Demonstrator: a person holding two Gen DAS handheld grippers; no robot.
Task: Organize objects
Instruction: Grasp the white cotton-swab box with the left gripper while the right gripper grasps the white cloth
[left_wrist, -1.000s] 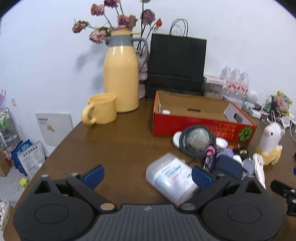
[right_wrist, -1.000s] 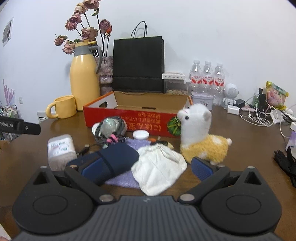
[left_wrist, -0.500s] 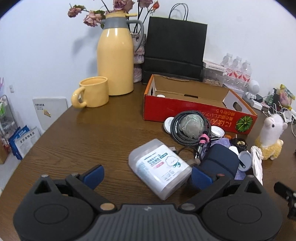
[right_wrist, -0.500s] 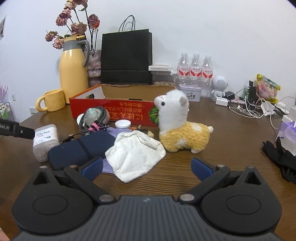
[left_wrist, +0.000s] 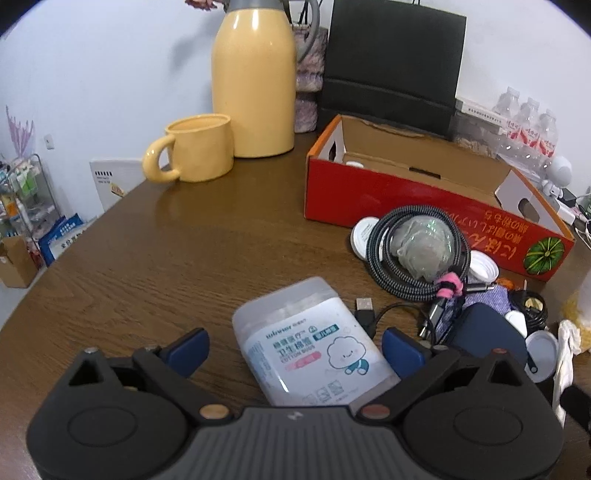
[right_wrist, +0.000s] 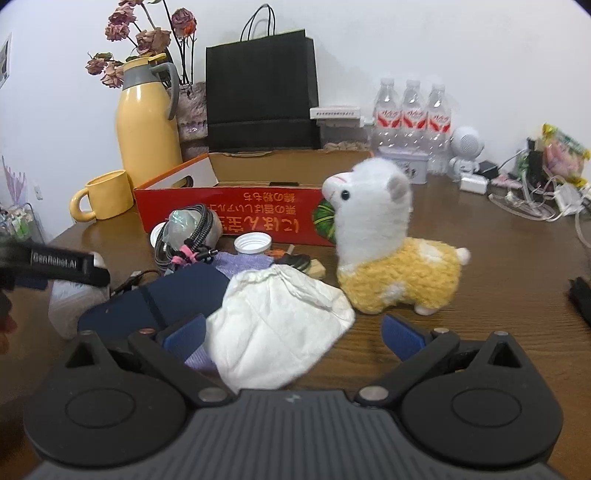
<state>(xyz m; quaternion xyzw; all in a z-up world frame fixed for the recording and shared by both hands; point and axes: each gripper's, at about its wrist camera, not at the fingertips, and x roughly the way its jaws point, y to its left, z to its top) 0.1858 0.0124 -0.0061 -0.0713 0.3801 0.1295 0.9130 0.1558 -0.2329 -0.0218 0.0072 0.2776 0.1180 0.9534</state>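
A translucent cotton swab box (left_wrist: 310, 347) with a white label lies on the brown table (left_wrist: 147, 266). My left gripper (left_wrist: 295, 352) is open around it, with one blue pad (left_wrist: 402, 354) close to its right side. In the right wrist view my right gripper (right_wrist: 293, 336) is open, and a white cloth pouch (right_wrist: 277, 325) lies between its fingers. A white and yellow alpaca plush (right_wrist: 388, 243) stands just beyond to the right. The open red cardboard box (left_wrist: 406, 195) sits behind the clutter. The left gripper's black body (right_wrist: 55, 264) shows at the left edge, partly hiding the swab box (right_wrist: 70, 306).
A coiled braided cable (left_wrist: 417, 251), a navy pouch (right_wrist: 159, 299), white lids and a purple cloth crowd the space before the red box. A yellow mug (left_wrist: 199, 153), a yellow thermos (left_wrist: 255, 85) and a black paper bag (left_wrist: 391, 62) stand behind. Water bottles (right_wrist: 413, 110) and chargers line the back right.
My left gripper has moved forward and down, so the swab box now sits between its fingers. My right gripper has closed in on the white pouch, which now lies between its fingers.
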